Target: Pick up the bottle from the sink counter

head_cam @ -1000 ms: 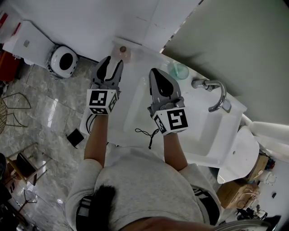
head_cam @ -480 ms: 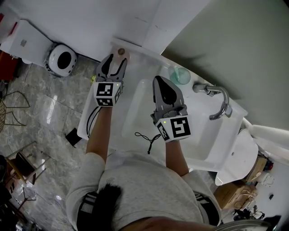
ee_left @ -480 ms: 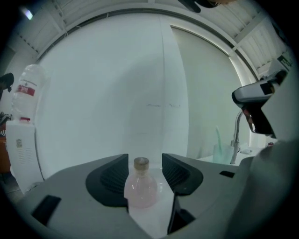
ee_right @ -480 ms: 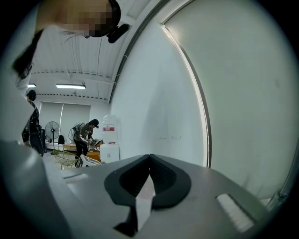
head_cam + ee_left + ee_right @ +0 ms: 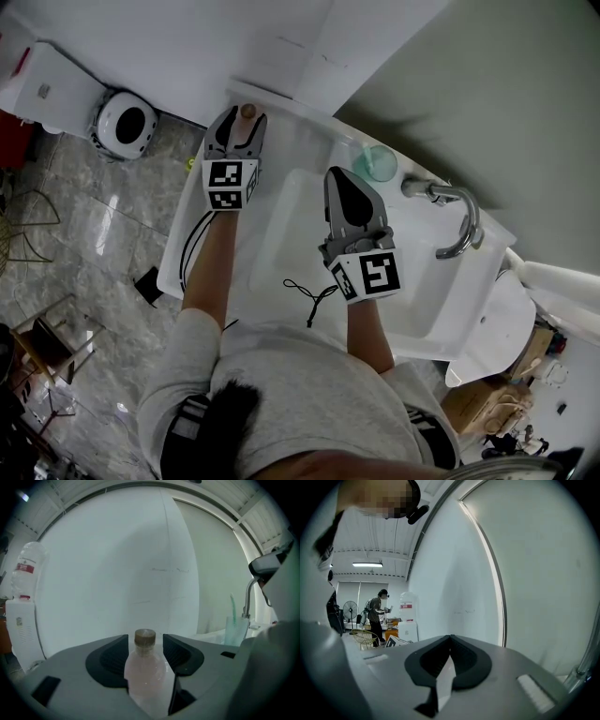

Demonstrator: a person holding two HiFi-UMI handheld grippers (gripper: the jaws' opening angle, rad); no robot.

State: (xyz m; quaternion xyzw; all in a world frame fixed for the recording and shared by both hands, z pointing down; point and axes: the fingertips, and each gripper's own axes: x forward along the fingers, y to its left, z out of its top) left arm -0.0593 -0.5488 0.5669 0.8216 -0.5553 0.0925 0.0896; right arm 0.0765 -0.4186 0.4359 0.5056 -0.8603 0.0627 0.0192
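Head view: the left gripper reaches to the far-left corner of the white sink counter, its tips on either side of a brown-capped bottle. The right gripper hangs over the basin, near a green cup and the faucet.

Left gripper view: the pale pink bottle stands upright between jaws that have just been opening. They are spread wide and are not clamping it.

Right gripper view: the jaws are closed together with nothing between them. Only this view shows a distant person and a water dispenser.
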